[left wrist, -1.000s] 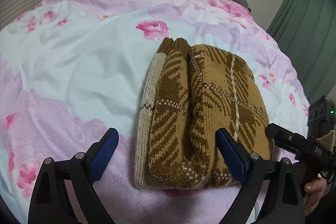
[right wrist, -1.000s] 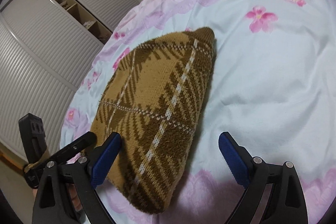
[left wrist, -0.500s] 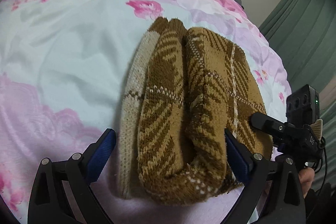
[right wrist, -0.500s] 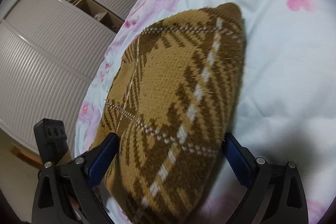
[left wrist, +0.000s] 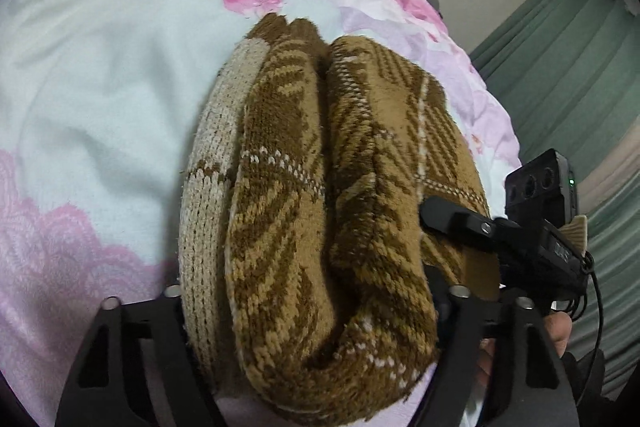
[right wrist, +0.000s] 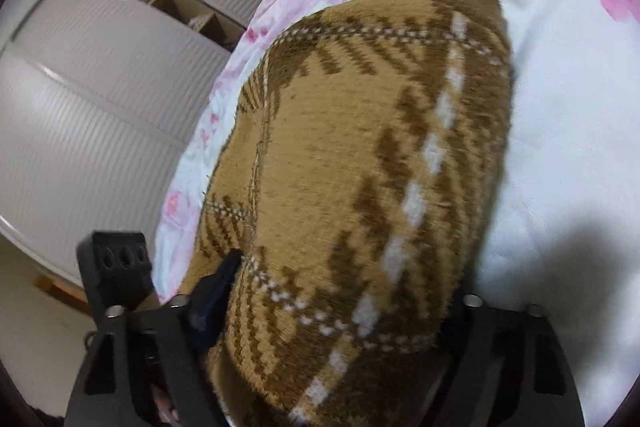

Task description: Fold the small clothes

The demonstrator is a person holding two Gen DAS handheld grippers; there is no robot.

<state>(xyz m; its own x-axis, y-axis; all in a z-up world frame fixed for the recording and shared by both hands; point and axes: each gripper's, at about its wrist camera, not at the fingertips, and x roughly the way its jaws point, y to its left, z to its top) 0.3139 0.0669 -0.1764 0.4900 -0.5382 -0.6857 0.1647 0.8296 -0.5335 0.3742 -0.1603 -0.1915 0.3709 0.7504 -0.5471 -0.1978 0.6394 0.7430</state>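
A brown and tan plaid knit garment (left wrist: 320, 187), folded into a thick bundle with a cream ribbed edge on its left, lies on the floral bedsheet (left wrist: 100, 87). My left gripper (left wrist: 316, 311) has its jaws on either side of the bundle's near end, pressed into the fabric. The right gripper's finger (left wrist: 452, 219) rests on the bundle's right side in this view. In the right wrist view the same garment (right wrist: 360, 167) fills the space between my right gripper's (right wrist: 324, 311) jaws, which press against its near end. The left gripper (right wrist: 116, 275) shows at lower left.
The bed is covered by a white and pink flowered sheet (right wrist: 560, 107). White slatted wardrobe doors (right wrist: 80, 107) with open shelves stand beyond the bed on one side. Green curtains (left wrist: 580, 67) hang on the other side.
Both grippers have moved forward onto the folded garment. Their open jaws now straddle and press into its near ends, hiding the blue pads in the fabric.
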